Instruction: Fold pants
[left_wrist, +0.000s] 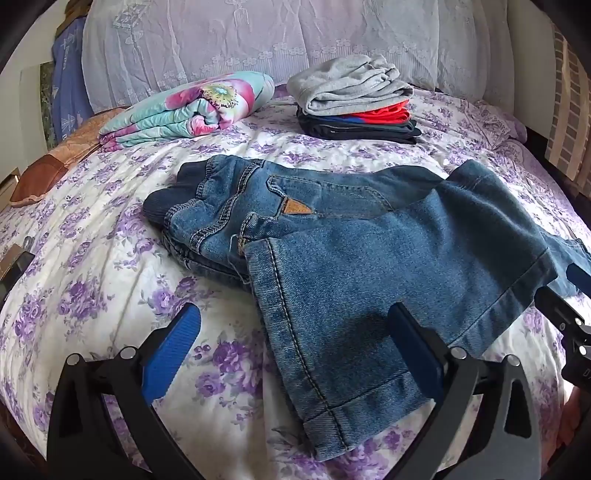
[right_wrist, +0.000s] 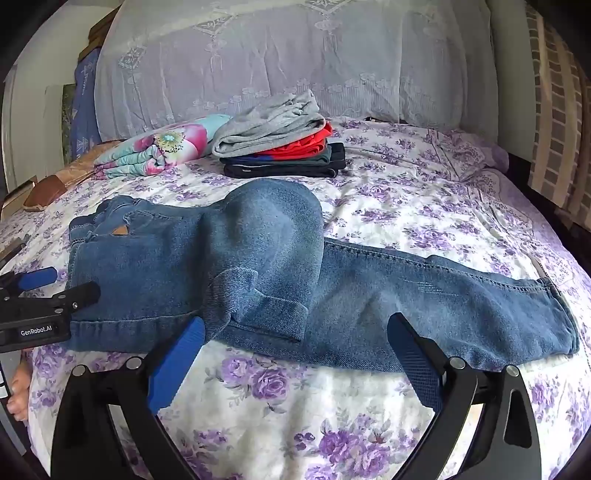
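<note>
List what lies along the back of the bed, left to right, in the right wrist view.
Brown pillow → folded floral blanket → stack of folded clothes, grey on top → bare floral bedsheet.

A pair of blue denim pants (right_wrist: 258, 266) lies on the bed, waistband with a dark ribbed band to the left and a small tan triangular patch by the back pocket. One leg is folded back over the seat, its hemmed cuff up; the other stretches right, flat.
</note>
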